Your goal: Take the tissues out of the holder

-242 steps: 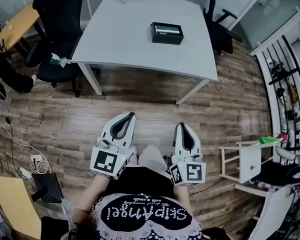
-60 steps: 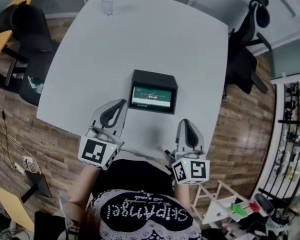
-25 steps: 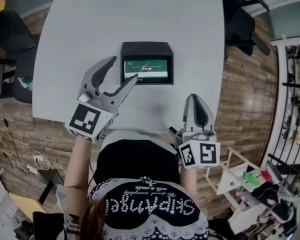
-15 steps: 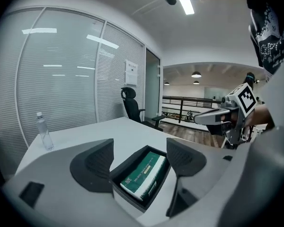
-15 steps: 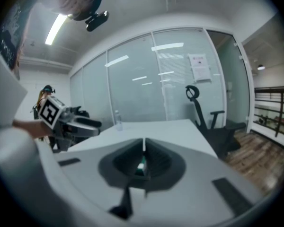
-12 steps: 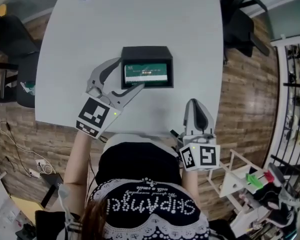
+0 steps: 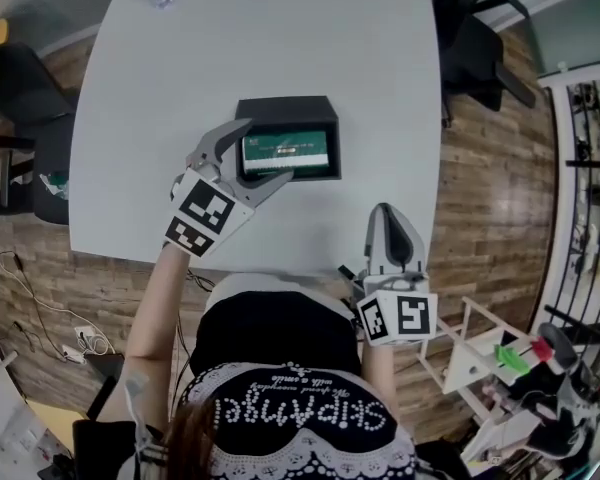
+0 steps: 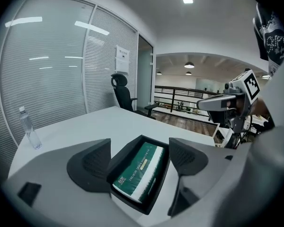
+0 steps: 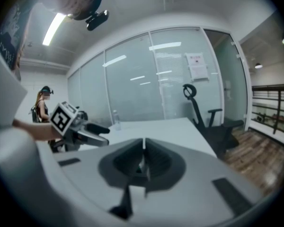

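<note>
The tissues [image 7: 285,150], a green pack, lie flat inside the black holder [image 7: 280,110], which sits about midway between the left and right edges of the tabletop [image 7: 260,38], somewhat toward the near edge. The left gripper [image 7: 270,148] reaches in from the holder's near left corner. Its fingers [image 8: 90,164] are spread wide and have just been opening. In the left gripper view the near end of the holder, with the pack in it, lies in the gap between them: one finger stands along the holder's left wall and the other beside its near right side. Neither pad presses on the pack, and whether either touches the holder's wall cannot be told. The right gripper [image 7: 383,211] is held over the near edge of the tabletop toward the near right corner, well apart from the holder. Its fingers [image 9: 156,162] are closed together with nothing between them.
</note>
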Tool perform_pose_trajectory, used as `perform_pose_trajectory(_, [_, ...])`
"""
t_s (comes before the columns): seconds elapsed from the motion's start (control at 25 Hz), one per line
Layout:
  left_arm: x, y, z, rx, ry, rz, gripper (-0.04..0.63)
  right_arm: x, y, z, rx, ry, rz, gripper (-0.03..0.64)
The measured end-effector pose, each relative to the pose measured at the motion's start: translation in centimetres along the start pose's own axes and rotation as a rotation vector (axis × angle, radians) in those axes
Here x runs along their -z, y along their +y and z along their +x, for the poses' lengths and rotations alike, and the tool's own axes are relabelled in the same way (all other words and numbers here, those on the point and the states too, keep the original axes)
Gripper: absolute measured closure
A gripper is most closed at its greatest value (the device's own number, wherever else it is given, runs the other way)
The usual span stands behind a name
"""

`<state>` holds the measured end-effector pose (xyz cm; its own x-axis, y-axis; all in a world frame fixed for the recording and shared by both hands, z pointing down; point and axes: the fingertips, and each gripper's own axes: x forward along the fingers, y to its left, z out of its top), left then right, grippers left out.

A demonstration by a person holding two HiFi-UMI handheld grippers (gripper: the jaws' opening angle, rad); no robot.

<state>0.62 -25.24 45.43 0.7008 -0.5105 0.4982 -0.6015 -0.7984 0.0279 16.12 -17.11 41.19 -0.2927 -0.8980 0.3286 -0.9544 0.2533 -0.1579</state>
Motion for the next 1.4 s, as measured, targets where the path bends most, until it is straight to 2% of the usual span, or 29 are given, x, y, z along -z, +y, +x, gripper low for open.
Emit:
perform_pose_trajectory(0.84, [3.4,-1.4,5.2,0.121,0.117,-0.041,0.209,1.0,-1.5,-1.3,0.056,0.027,0.031,0.581])
perform_pose_trajectory(1.2, [5.3,-2.1,6.4,0.189,0.165,-0.122,0.207,1.0,-1.3,-1.0,0.053,0.037,0.03,0.581])
perform_pose_trajectory(1.4, [6.1,-2.5,7.2,0.189,0.218,-0.063,0.206,1.0,-1.4,-1.0,0.058,0.041,0.029,0.581])
